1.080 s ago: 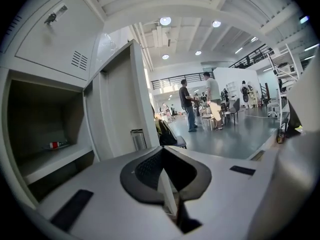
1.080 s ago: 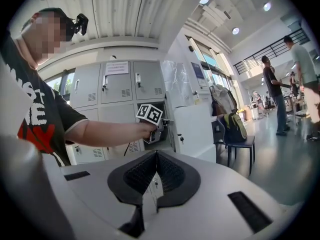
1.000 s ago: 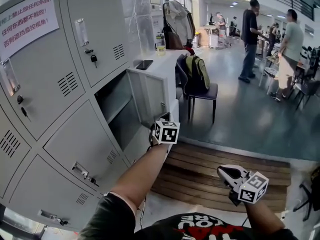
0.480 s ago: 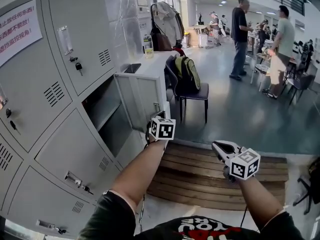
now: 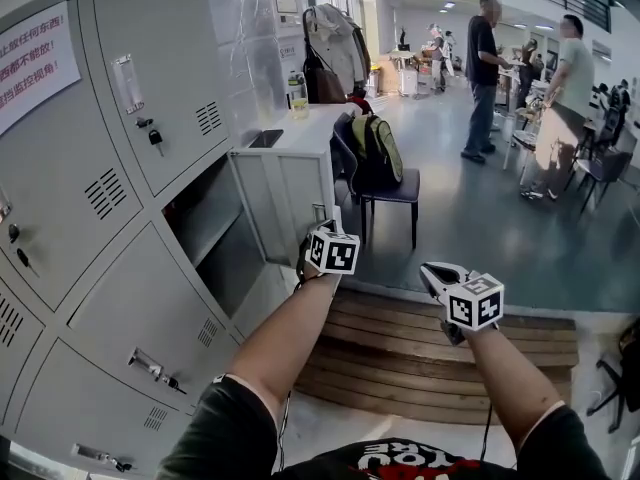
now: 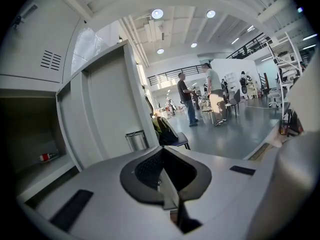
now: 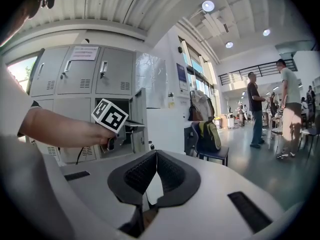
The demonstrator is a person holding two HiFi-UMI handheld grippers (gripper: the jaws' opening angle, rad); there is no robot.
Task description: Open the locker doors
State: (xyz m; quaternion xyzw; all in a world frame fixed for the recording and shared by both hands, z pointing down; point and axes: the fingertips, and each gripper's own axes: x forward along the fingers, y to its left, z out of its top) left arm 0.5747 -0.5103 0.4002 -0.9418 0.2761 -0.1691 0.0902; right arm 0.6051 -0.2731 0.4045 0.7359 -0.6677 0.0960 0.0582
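A bank of grey lockers (image 5: 130, 298) fills the left of the head view. One compartment (image 5: 215, 233) stands open, its door (image 5: 285, 203) swung out to the right. My left gripper (image 5: 322, 230) is shut at the door's free edge, with nothing visible between its jaws. In the left gripper view the door (image 6: 105, 114) stands just ahead of the left gripper (image 6: 161, 151), and a small red thing (image 6: 47, 157) lies inside the compartment. My right gripper (image 5: 432, 271) hangs shut and empty over the wooden platform. The right gripper (image 7: 156, 154) looks toward the lockers (image 7: 82, 76).
The neighbouring locker doors (image 5: 150, 88) are closed, with keys in their locks. A chair with a green backpack (image 5: 380, 148) stands just beyond the open door. A slatted wooden platform (image 5: 420, 343) lies below. Two people (image 5: 484, 68) stand farther back on the right.
My right gripper has risen and come a little leftward. The left gripper stays at the open door's edge. The view has shifted slightly.
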